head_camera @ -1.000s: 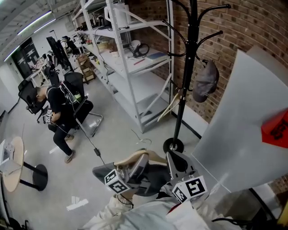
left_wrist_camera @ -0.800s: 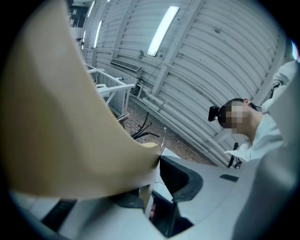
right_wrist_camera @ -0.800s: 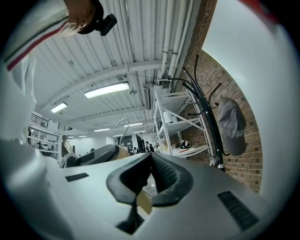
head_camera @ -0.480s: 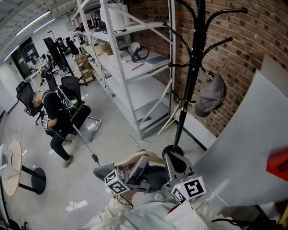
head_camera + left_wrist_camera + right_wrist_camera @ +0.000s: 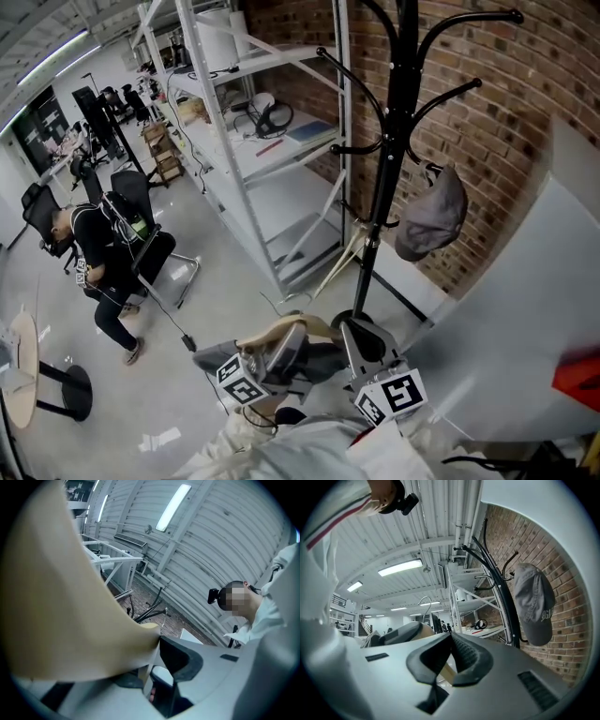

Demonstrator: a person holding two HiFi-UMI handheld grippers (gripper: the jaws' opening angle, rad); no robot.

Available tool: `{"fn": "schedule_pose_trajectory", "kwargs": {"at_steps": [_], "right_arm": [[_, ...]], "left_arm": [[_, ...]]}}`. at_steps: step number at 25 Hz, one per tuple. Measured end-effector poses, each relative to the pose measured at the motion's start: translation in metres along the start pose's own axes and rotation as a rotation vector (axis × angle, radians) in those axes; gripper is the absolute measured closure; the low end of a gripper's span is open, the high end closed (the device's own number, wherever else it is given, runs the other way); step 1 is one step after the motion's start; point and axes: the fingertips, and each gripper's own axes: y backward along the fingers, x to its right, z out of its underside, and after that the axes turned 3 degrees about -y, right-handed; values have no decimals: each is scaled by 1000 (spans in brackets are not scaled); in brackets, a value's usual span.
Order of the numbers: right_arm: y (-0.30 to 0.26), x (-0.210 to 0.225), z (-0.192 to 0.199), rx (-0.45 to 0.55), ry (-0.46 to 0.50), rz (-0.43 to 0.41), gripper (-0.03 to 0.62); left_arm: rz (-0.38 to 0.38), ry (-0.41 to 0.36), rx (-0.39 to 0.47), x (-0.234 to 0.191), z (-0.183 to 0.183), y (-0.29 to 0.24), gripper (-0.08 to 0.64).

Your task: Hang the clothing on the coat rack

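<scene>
Left gripper was clamped on the wooden hanger — its tan shoulder ran across the jaws and off to one side. Right gripper had its tips pressed together just beside the hanger. Pale clothing bunched below both grippers — the coat rack near, not touching.

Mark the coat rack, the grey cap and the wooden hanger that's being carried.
coat rack [image 5: 401, 112], head view, on the black pole between the hook arms.
grey cap [image 5: 433, 217], head view, on the middle of its crown.
wooden hanger [image 5: 70, 611], left gripper view, on its broad tan body.
</scene>
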Motion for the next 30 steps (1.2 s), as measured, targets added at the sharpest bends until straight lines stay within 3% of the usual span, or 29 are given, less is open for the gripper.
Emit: {"fn": "schedule_pose_trajectory", "kwargs": {"at_steps": [5,11,20,30], "right_arm": [[-19,19,-2,5,16,38,569],[-48,47,1,14,31,142,568],[-115,78,-7,26,52,357,568],[-141,108,-12,47,72,597,568]], "left_arm": [[33,23,-14,-25,-2,-19,454],[110,81,-61,-61,-3,-43,454],[262,234,-156,-126,-27,-85,454],[442,378,-293,-159,-18,-120,454]]}}
